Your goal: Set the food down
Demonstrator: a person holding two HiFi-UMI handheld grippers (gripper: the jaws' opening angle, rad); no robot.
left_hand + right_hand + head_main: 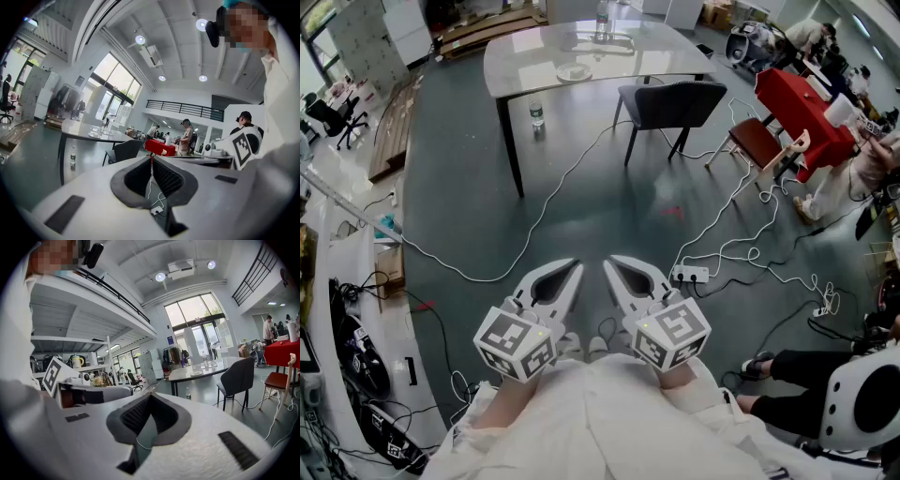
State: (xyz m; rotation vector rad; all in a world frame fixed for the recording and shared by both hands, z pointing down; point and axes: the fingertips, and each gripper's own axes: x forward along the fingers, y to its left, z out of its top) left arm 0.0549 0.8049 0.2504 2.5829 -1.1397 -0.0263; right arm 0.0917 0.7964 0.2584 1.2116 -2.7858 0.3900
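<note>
Both grippers are held close to the person's body and point out over the floor, almost level. In the head view my left gripper [575,266] and my right gripper [611,262] sit side by side, each with its white jaws closed tip to tip. The left gripper [151,157] is shut with nothing in it, and so is the right gripper [151,395]. No food shows at either gripper. A small white plate [573,71] lies on the grey table [525,56] far ahead; what is on it is too small to tell.
A dark chair [670,103] stands at the table, a clear bottle [602,21] on it, a water bottle [537,114] on the floor beside its leg. White cables and a power strip [692,275] cross the floor. At right are a red table [802,108] and a seated person [825,375].
</note>
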